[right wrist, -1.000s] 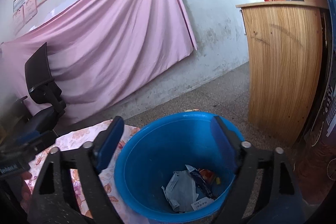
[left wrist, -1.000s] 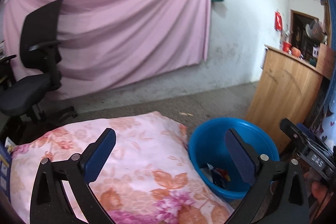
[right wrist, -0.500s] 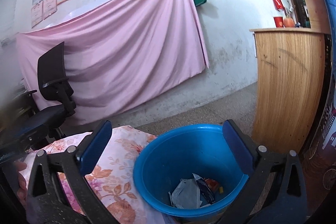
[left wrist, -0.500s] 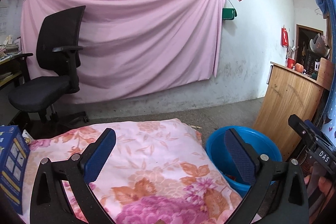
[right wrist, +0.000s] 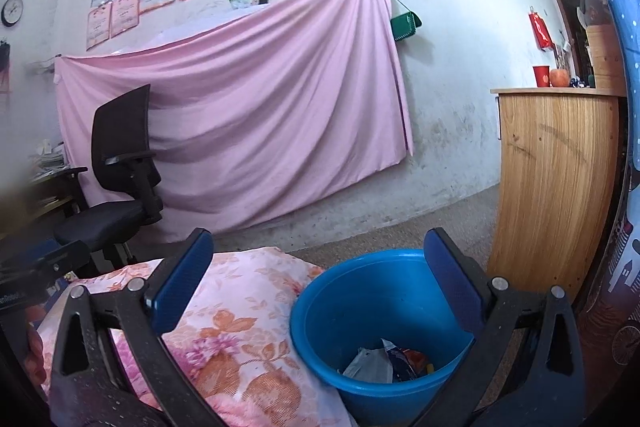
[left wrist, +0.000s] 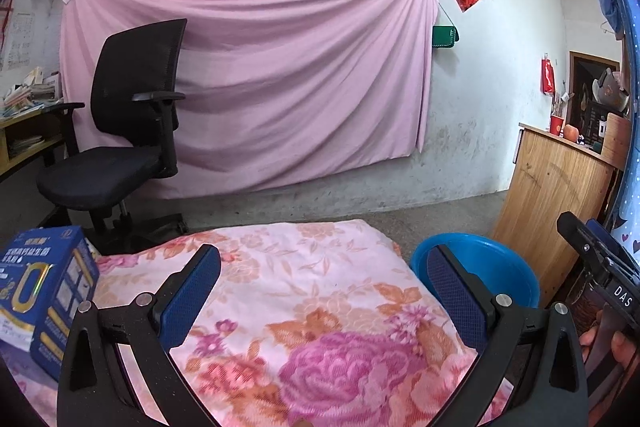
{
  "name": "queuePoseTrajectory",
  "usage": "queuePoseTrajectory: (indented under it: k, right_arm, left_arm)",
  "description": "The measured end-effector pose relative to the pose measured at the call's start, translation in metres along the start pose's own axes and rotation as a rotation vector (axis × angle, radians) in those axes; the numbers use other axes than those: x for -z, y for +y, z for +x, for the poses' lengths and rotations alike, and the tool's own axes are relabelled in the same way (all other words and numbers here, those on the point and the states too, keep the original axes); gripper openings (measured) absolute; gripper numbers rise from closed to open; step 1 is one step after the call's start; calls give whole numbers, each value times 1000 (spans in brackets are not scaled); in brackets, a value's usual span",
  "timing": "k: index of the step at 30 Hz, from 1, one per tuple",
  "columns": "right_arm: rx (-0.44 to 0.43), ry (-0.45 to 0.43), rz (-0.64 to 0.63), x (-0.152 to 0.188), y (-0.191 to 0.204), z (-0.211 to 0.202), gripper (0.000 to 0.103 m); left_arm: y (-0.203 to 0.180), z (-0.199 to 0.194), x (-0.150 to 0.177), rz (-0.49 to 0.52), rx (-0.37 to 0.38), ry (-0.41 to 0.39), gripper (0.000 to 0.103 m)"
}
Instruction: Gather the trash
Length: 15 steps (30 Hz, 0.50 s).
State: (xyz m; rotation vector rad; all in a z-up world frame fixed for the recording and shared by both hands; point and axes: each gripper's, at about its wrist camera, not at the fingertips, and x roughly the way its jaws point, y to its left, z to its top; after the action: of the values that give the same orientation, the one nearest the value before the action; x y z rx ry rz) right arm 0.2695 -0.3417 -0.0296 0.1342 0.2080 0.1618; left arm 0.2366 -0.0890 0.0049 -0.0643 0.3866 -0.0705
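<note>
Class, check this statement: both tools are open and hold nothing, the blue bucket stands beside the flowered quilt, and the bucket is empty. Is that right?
One thing is wrong: the blue bucket is not empty. The right wrist view shows crumpled wrappers lying at its bottom. The rest holds: the left tool and right tool are open and hold nothing, and the bucket stands beside the flowered quilt.

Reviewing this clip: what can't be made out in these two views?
- Blue bucket: left wrist view, its inside hidden by its rim and a gripper finger.
- Trash in the bucket: right wrist view, wrappers too crumpled to identify.
- Blue box: left wrist view, cut by the edge.
</note>
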Motion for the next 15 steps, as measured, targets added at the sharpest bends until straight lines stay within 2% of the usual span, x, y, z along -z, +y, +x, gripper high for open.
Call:
queuePoseTrajectory:
  k: [15]
  right_arm:
    - [6, -34, -54, 16, 36, -49, 103]
  left_arm:
    - [24, -51, 23, -6, -30, -30, 101]
